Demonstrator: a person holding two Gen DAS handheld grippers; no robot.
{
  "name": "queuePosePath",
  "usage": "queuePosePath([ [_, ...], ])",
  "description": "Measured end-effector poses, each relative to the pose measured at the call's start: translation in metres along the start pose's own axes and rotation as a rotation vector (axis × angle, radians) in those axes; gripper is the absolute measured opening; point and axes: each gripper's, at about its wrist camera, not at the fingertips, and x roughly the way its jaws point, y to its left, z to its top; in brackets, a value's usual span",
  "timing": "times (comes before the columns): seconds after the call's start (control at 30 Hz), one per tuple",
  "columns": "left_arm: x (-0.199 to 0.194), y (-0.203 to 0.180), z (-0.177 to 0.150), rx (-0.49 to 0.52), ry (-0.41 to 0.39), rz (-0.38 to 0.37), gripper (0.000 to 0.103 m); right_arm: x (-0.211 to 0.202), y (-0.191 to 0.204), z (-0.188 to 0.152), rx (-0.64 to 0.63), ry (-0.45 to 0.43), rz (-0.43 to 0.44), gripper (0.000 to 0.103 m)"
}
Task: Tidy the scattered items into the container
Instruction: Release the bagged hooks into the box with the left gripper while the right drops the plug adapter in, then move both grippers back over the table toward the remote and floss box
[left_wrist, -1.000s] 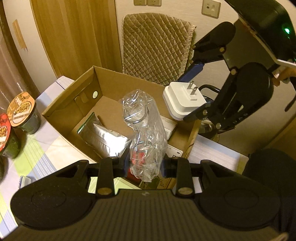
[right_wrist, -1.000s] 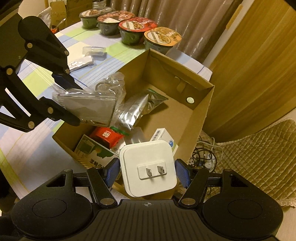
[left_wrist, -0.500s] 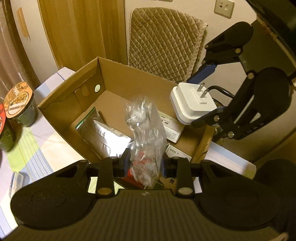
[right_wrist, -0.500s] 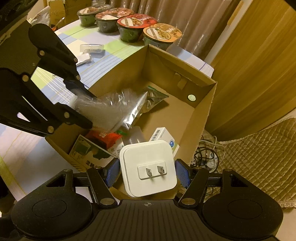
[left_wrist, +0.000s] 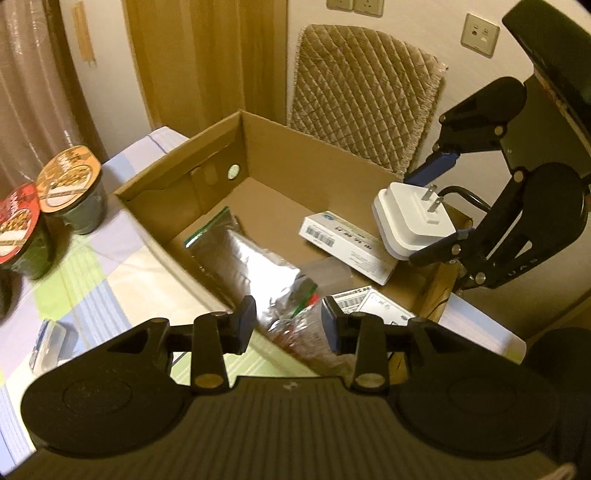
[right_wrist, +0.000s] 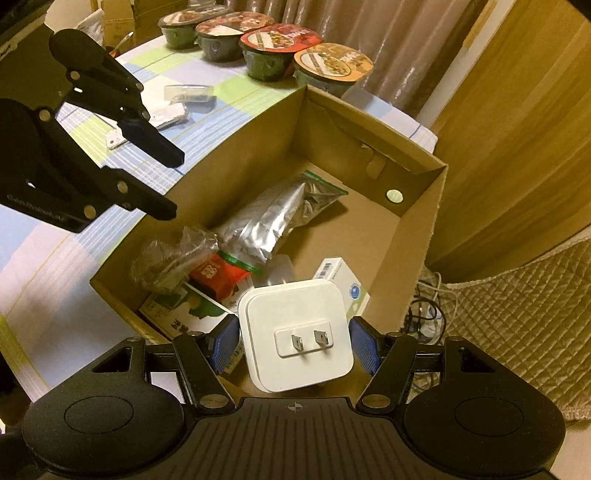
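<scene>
Two hand-held tools hover over an open cardboard box (right_wrist: 417, 236) that stands on a bench (right_wrist: 74, 254) covered with a checked cloth. The right tool (right_wrist: 295, 343) is clenched on a white plug adapter (right_wrist: 297, 338), its two metal prongs facing the camera, and holds it above the box's near corner. From the left wrist view the same adapter (left_wrist: 413, 218) hangs over the right-hand side of the box (left_wrist: 295, 158).

The left tool (left_wrist: 288, 325) has its fingers spread apart and grips nothing. Just below and in front of it, a crumpled clear plastic bag (right_wrist: 173, 258) lies inside the box against the near wall, free of the tool. Beside the bag sit a red packet (right_wrist: 218, 275), a silver foil pouch (right_wrist: 269, 221), a white carton with a barcode (left_wrist: 347, 247) and a printed green leaflet (right_wrist: 184, 314).

Four sealed noodle bowls (right_wrist: 332, 66) line the far edge of the bench. Near them lie a small clear case (right_wrist: 188, 94) and a flat silver packet (right_wrist: 168, 114), both outside the box.
</scene>
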Motion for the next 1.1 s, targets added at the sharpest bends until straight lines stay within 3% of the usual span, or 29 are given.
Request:
queuePosePath([
  [0.27,-0.010,0.010,-0.011,-0.036,-0.010,0.004,0.038,0.007,0.006,0.012,-0.017,-0.017,-0.004,0.068],
  [0.37,-0.012,0.011,-0.015,-0.048,-0.012,0.005,0.038,0.008,0.012,0.015,-0.063,-0.053,-0.003,0.068],
  [0.5,-0.013,0.014,-0.021,-0.054,-0.008,0.006,0.038,0.014,0.015,0.017,-0.114,-0.038,-0.031,0.068],
  [0.83,-0.025,0.026,-0.042,-0.093,-0.004,0.017,0.044,0.002,-0.004,0.004,-0.003,-0.026,-0.061,0.068],
  [1.1,-0.043,0.026,-0.056,-0.111,-0.007,0.029,0.048,-0.015,0.004,-0.002,0.023,-0.034,-0.068,0.068],
])
